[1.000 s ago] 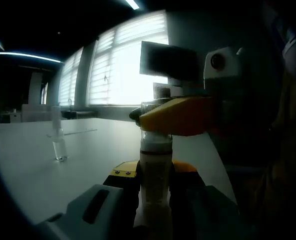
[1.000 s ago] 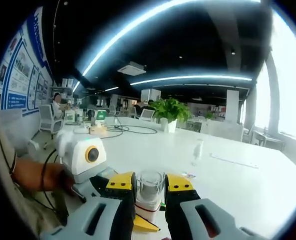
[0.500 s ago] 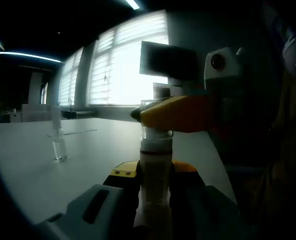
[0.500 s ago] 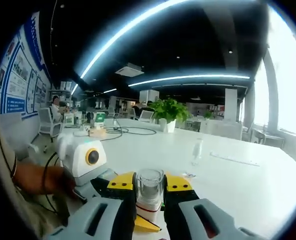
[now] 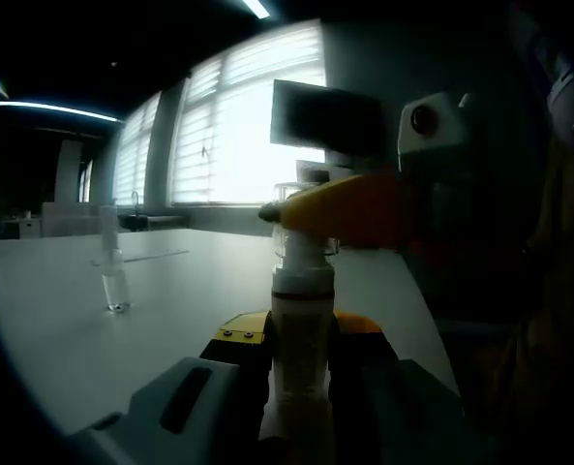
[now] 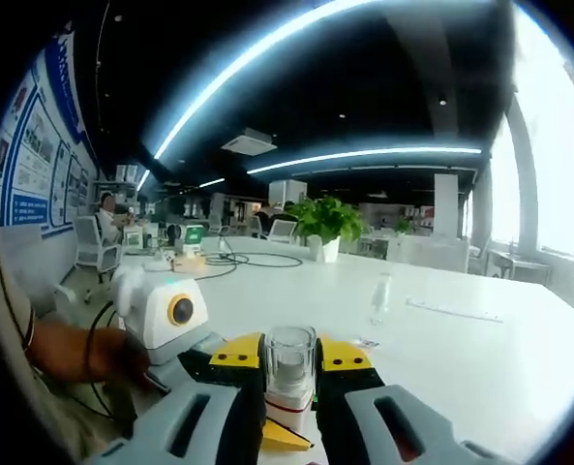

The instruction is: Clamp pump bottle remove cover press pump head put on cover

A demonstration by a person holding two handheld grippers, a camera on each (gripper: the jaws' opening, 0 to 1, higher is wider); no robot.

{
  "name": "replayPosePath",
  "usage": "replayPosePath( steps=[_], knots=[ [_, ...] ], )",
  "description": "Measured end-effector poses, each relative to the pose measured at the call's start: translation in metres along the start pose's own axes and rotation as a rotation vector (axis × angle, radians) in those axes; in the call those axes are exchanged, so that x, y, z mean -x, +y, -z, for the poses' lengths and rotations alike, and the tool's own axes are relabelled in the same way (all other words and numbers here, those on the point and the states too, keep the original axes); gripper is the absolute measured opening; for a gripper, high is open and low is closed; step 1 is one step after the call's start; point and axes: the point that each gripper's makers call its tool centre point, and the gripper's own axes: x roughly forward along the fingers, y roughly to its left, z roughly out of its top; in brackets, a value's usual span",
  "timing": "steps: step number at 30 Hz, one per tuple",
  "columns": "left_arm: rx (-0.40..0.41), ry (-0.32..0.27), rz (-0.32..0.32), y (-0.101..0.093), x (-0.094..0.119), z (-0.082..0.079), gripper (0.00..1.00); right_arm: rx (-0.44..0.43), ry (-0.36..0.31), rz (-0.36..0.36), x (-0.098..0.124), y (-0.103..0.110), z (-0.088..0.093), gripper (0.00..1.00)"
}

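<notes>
**Both grippers clamped on the pump bottle, cover gripped from above**

No brand or label readable on the pump bottle (image 5: 301,329); only a red band under its white collar in the right gripper view. Blue wall posters (image 6: 35,136) at the left of that view, print too small to read.

Left gripper view:
- Left gripper (image 5: 299,339) clenched on the bottle's pale body, yellow-tipped jaws pressed to both sides, bottle upright over the white table (image 5: 64,329).
- Right gripper (image 5: 364,208) reaching in from the right, level, yellow jaw alongside the clear cover (image 5: 301,228) at the bottle's top.
- Small clear bottle (image 5: 114,276) standing well apart on the table, bright blinded windows (image 5: 238,126) behind.
- Dark monitor (image 5: 325,116) beyond the bottle.

Right gripper view:
- Right gripper (image 6: 288,358) closed on the clear cover (image 6: 289,356), jaws touching it on either side, white collar of the bottle (image 6: 287,397) just below.
- Cannot tell whether the cover is seated on the collar or raised off it.
- Left gripper (image 6: 199,349) low at the left, held by a hand (image 6: 78,349), wrist angled in from the left edge.
- Same small clear bottle (image 6: 381,295) farther off on the table (image 6: 461,358); potted plant (image 6: 327,221) and cables (image 6: 257,257) toward the far end; seated person (image 6: 107,208) by a desk at the left; long ceiling light strips overhead.
</notes>
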Motion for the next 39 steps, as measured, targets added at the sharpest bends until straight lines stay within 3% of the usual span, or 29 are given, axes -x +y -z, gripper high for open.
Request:
replayPosePath(
  steps=[18, 27, 39],
  knots=[
    [0.002, 0.0, -0.001, 0.001, 0.0, 0.0, 0.14, -0.013, -0.066, 0.003, 0.004, -0.002, -0.019, 0.15],
    [0.001, 0.0, -0.002, 0.001, 0.001, 0.0, 0.14, -0.031, -0.128, 0.044, 0.012, -0.02, -0.038, 0.15],
    [0.001, 0.0, -0.002, 0.001, 0.001, 0.0, 0.14, -0.027, -0.111, 0.125, 0.018, -0.051, -0.026, 0.15]
  ],
)
